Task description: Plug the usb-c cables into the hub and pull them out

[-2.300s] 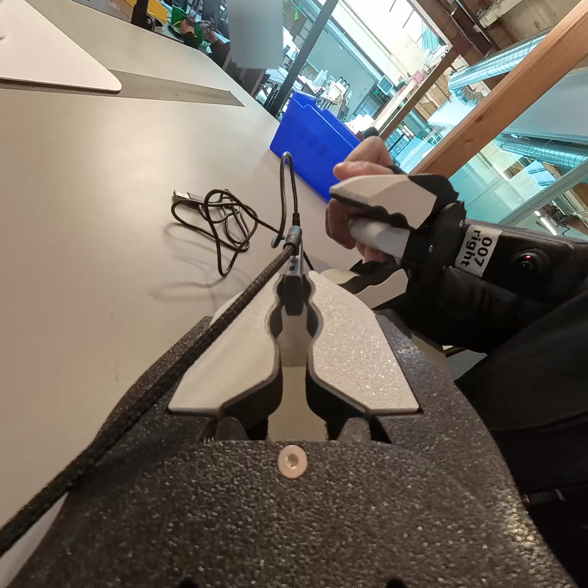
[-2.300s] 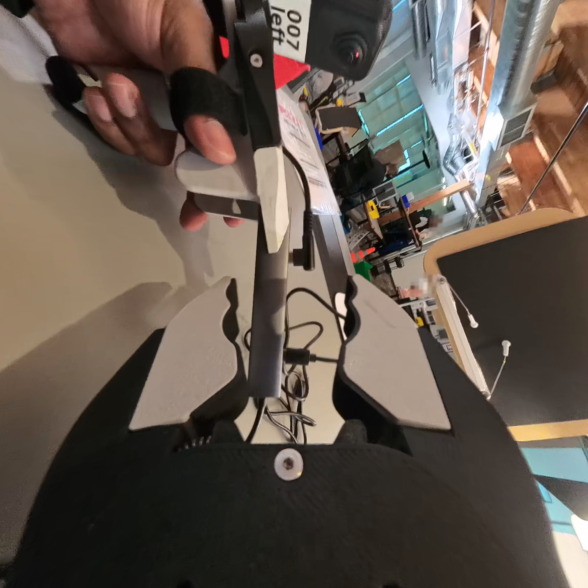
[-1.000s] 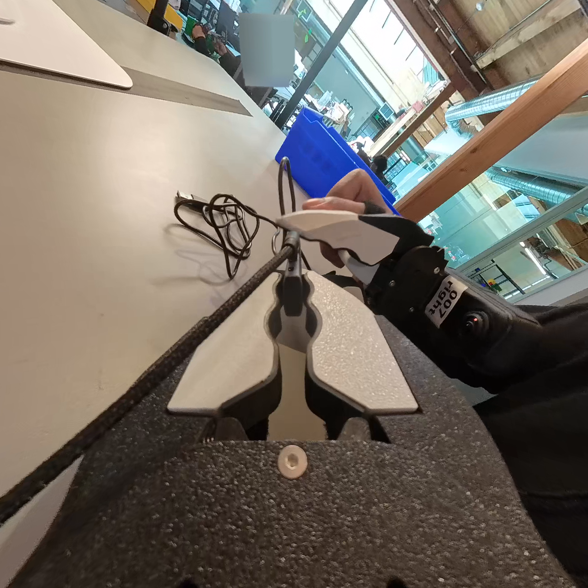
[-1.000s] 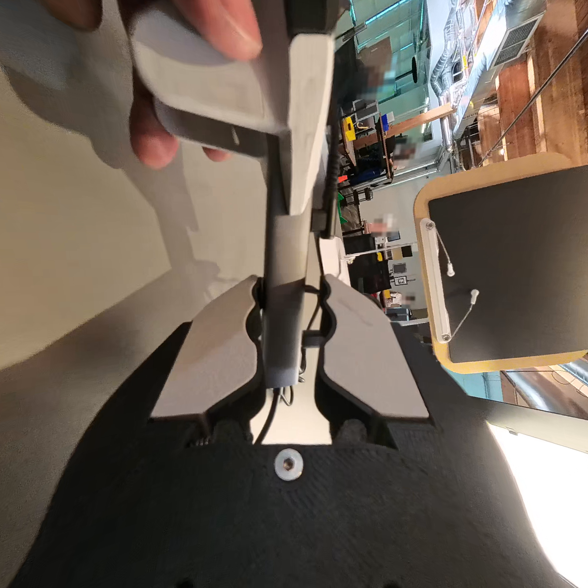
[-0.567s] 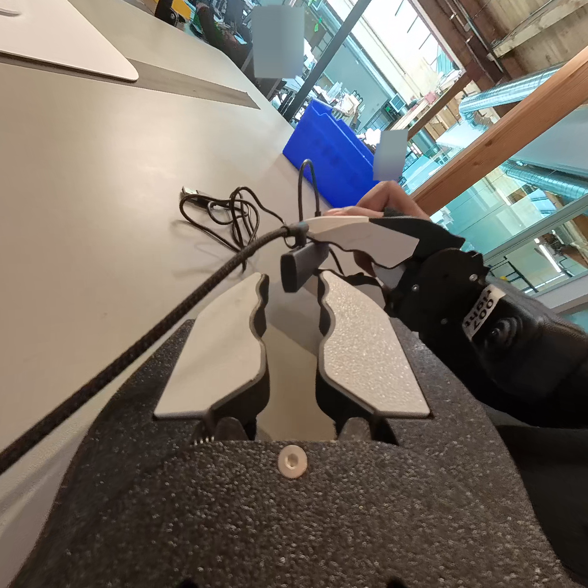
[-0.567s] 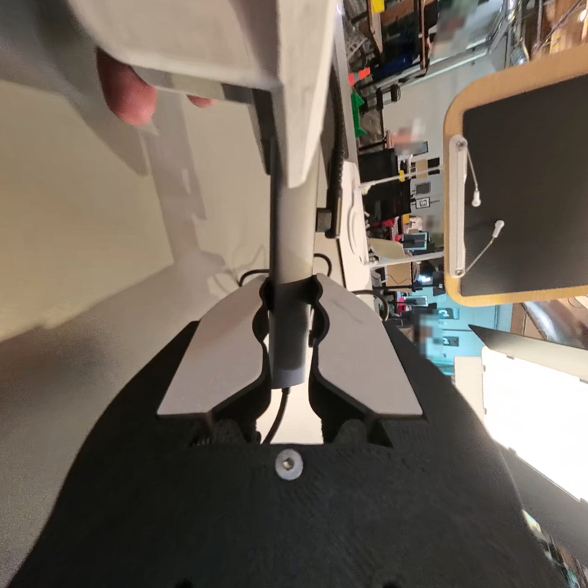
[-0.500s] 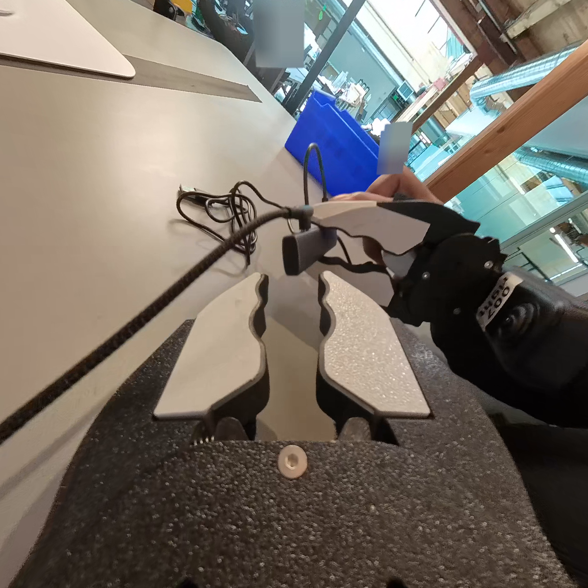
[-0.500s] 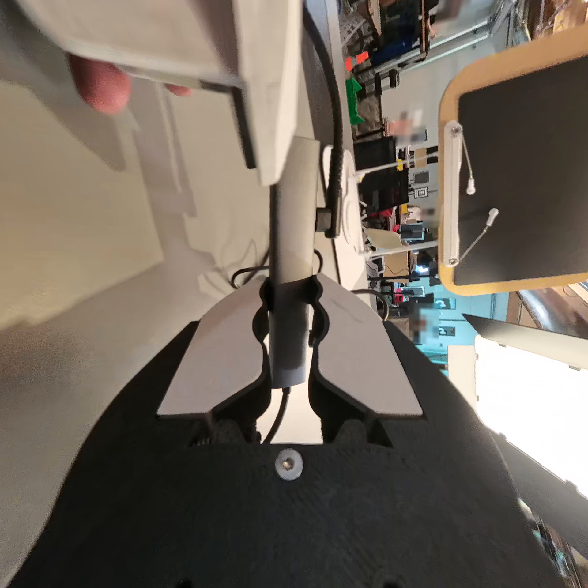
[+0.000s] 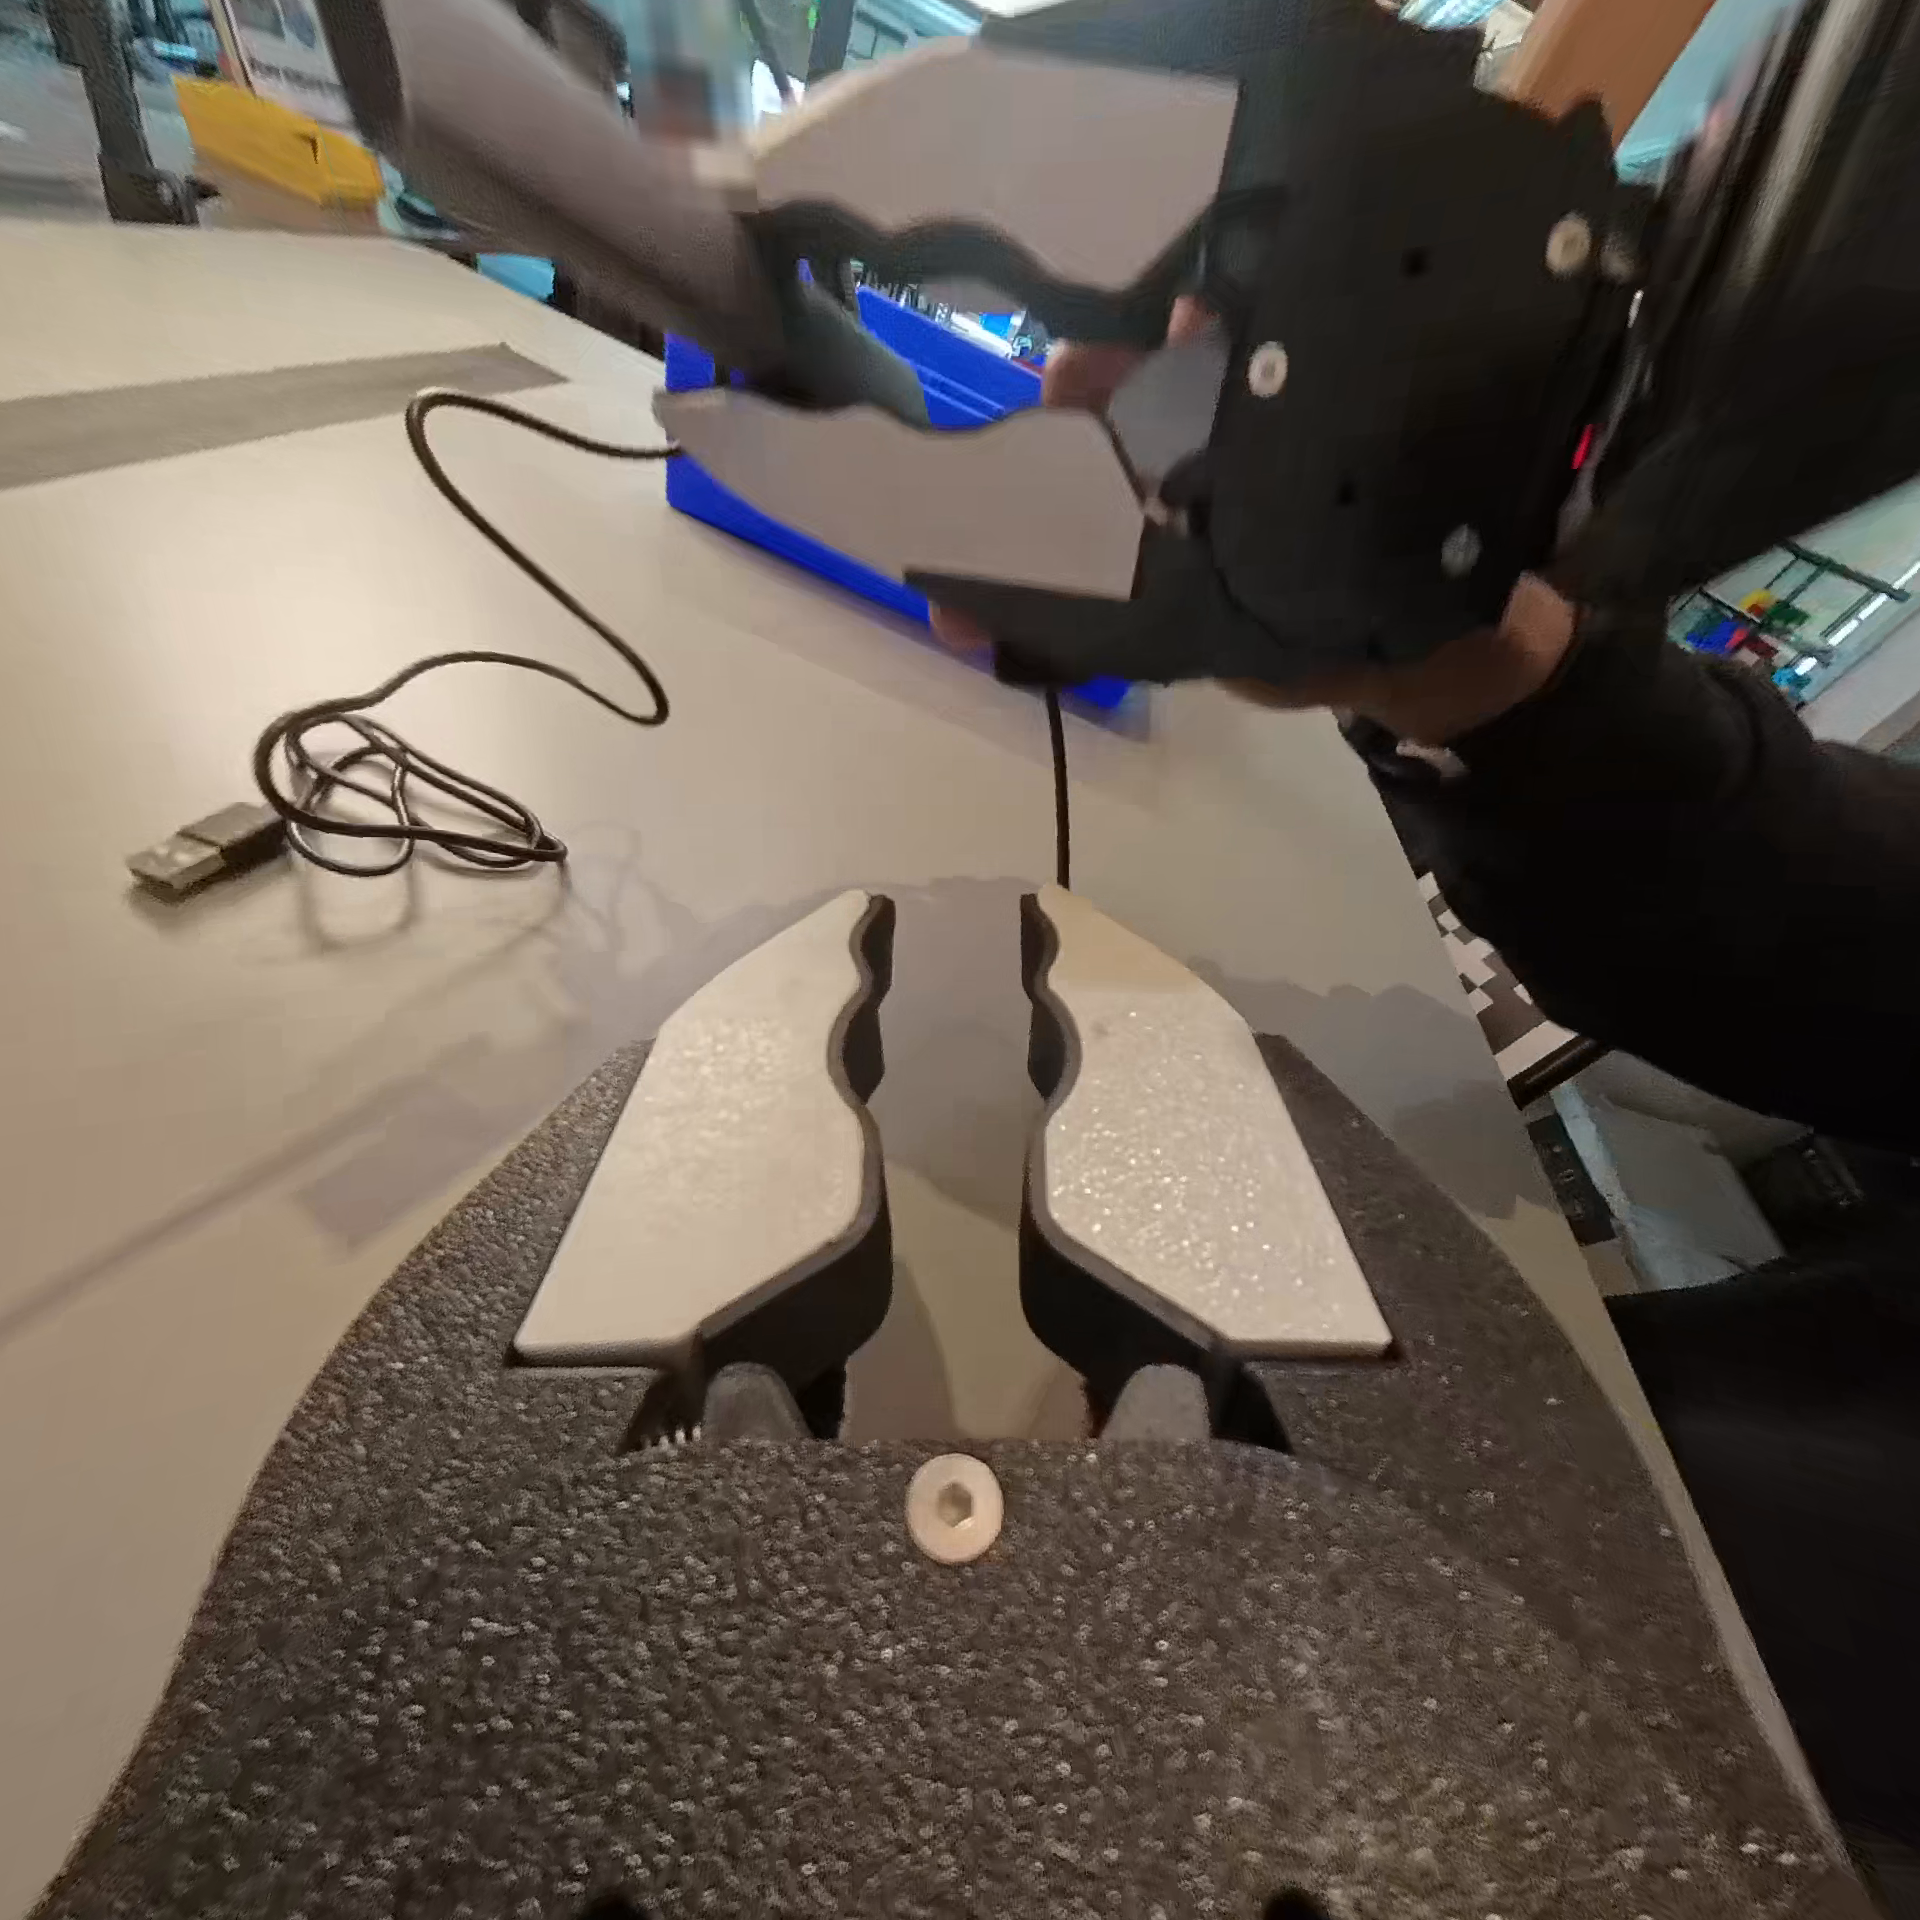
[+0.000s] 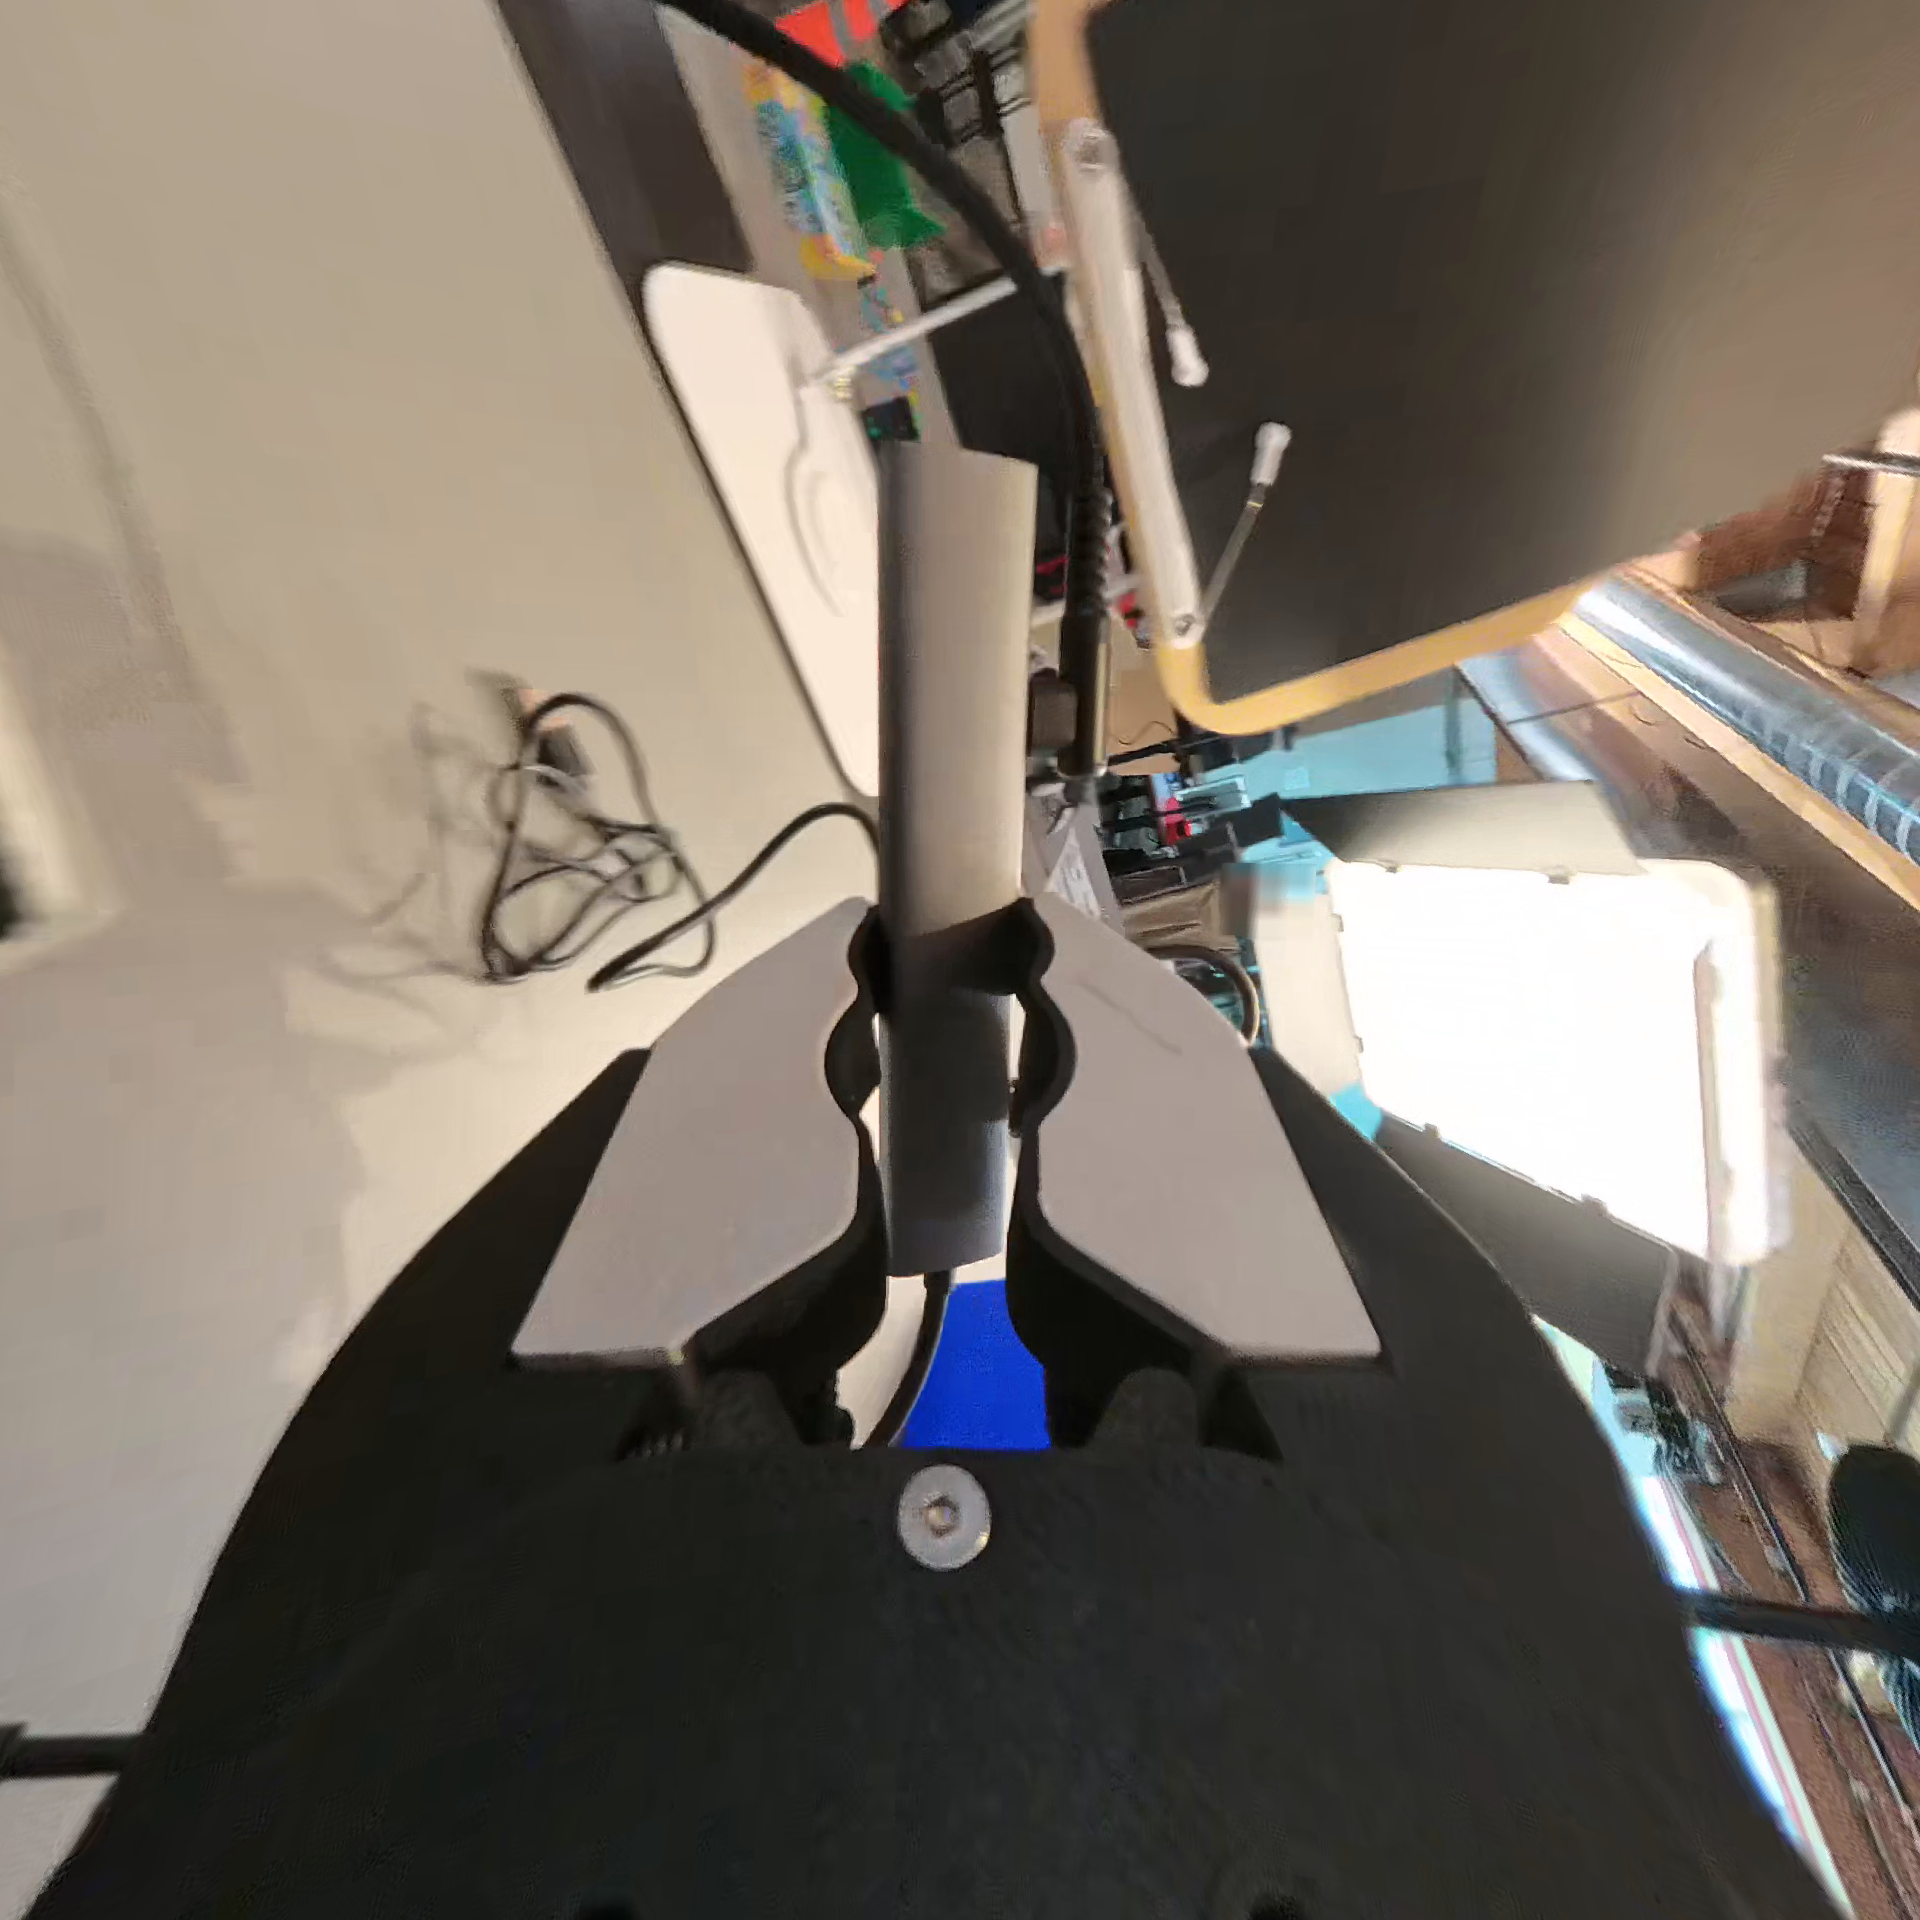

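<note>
There was one grey hub (image 10: 951,727). One thick braided cable (image 10: 1081,582) was plugged into its side. One thin black cable (image 9: 457,727) lay coiled on the table (image 9: 312,1039), with one USB plug (image 9: 203,847) at its end. One blue bin (image 9: 821,520) stood on the table. Two grippers were there: the left gripper (image 9: 956,914) and the right gripper (image 10: 951,935).

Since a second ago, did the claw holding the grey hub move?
Yes. In the left wrist view the right claw with the hub has risen: it was low beside the blue bin, and now crosses above it, nearer the camera.
</note>
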The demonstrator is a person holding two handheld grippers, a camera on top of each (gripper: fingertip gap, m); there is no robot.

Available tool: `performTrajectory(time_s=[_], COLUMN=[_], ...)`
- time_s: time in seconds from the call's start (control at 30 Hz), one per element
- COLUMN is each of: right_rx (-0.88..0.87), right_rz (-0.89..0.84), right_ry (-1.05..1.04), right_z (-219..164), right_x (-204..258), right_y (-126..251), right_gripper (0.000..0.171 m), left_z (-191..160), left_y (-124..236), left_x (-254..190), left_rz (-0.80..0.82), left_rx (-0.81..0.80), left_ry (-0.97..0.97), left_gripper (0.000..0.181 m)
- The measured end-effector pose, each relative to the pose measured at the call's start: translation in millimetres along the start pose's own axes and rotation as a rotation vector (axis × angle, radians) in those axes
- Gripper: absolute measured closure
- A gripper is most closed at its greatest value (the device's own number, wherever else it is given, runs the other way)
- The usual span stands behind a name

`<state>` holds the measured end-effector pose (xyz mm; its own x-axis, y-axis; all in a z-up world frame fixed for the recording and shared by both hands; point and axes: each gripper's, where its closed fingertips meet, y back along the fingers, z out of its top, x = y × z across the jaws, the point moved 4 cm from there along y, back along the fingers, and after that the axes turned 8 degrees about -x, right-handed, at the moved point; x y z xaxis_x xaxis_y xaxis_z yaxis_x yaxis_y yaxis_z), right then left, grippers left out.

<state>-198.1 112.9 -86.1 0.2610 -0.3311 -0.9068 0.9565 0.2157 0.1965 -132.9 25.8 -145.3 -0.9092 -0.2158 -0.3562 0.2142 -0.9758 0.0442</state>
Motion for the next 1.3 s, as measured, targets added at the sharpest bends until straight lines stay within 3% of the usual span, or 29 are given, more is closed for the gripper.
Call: performTrajectory(time_s=[0.03,0.33,0.47,0.6,0.73,0.93,1.3], right_rx=[-0.004,-0.07,-0.033,0.047,0.093,0.151,0.148], right_rz=[-0.033,-0.372,-0.536,-0.655,-0.665,-0.622,-0.579], right_ry=[-0.013,-0.184,-0.17,-0.176,-0.237,-0.284,-0.35], right_z=[-3,-40,-74,-122,-166,-205,-214], right_x=[-15,-217,-303,-357,-371,-352,-348], right_y=[5,92,146,182,193,179,152], right_gripper=[0.148,0.15,0.15,0.15,0.149,0.15,0.149], left_z=[1,3,6,9,13,17,22], left_y=[-1,-7,-4,-1,4,10,27], left_x=[-4,-19,-16,-11,-8,-10,-7], left_rz=[-0.01,-0.076,-0.082,-0.086,-0.087,-0.07,-0.004], left_rx=[-0.007,-0.056,-0.084,-0.114,-0.159,-0.216,-0.32], left_ry=[-0.022,-0.091,-0.06,-0.005,0.023,-0.016,0.008], left_gripper=[0.158,0.162,0.162,0.162,0.162,0.162,0.162])
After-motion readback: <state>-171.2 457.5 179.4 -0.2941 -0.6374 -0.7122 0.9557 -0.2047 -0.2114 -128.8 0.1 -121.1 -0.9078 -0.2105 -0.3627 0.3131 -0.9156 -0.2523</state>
